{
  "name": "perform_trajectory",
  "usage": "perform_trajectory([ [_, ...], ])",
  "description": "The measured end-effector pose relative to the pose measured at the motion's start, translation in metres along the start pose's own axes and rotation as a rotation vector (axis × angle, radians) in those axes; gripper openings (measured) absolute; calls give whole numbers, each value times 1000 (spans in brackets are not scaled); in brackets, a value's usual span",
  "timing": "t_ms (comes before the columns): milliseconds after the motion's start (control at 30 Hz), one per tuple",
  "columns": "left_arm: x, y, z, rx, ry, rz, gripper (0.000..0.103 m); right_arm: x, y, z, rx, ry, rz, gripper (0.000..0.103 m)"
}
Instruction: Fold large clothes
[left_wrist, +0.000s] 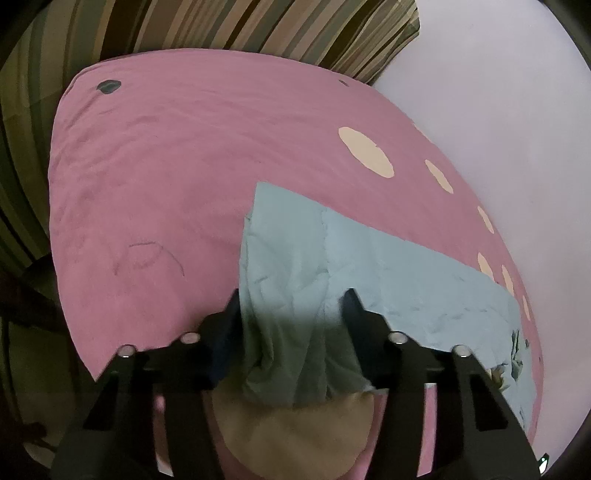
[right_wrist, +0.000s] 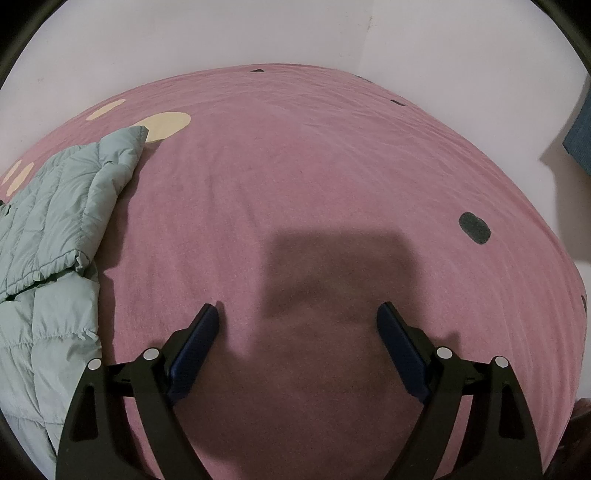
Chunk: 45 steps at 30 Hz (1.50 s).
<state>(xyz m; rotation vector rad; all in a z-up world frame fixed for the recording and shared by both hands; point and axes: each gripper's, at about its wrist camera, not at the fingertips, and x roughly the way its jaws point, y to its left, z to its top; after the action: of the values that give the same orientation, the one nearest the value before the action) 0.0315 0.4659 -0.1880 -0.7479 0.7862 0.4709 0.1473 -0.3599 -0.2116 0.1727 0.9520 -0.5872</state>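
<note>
A big pink bed cover (left_wrist: 166, 177) lay spread over the bed, soft and a little wrinkled, with cream ovals (left_wrist: 365, 152) along one side and a few dark spots (right_wrist: 474, 228) near its edges. A striped curtain (left_wrist: 229, 26) in brown, green and cream hung behind the bed, next to a plain pale wall (left_wrist: 498, 92). In the right wrist view the same pale wall went around the far side of the bed, and a blue thing (right_wrist: 580, 144) poked in at the right edge, too cut off to tell what it was.
</note>
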Motion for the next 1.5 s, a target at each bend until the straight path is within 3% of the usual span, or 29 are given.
perform_trajectory([
  [133,4,-6,1,15,16,10,18,0,0,0,-1,0,0,86],
  [233,0,-16,1,30,-1,20,11,0,0,0,-2,0,1,86],
  [433,-23,-58,0,82,-56,-33,7,0,0,0,-2,-1,1,86],
  [733,-35,-200,-26,285,-27,-212,7,1,-3,1,6,1,10,86],
  [1033,-5,-376,-106,509,124,-408,7,0,-5,0,21,3,24,86],
  [1133,7,-426,-140,577,164,-443,7,0,-6,0,24,4,26,87],
  [1300,29,-485,-192,650,245,-476,7,1,-5,0,29,5,31,87],
  [1500,57,-530,-251,712,339,-491,7,1,-5,0,31,6,33,87],
])
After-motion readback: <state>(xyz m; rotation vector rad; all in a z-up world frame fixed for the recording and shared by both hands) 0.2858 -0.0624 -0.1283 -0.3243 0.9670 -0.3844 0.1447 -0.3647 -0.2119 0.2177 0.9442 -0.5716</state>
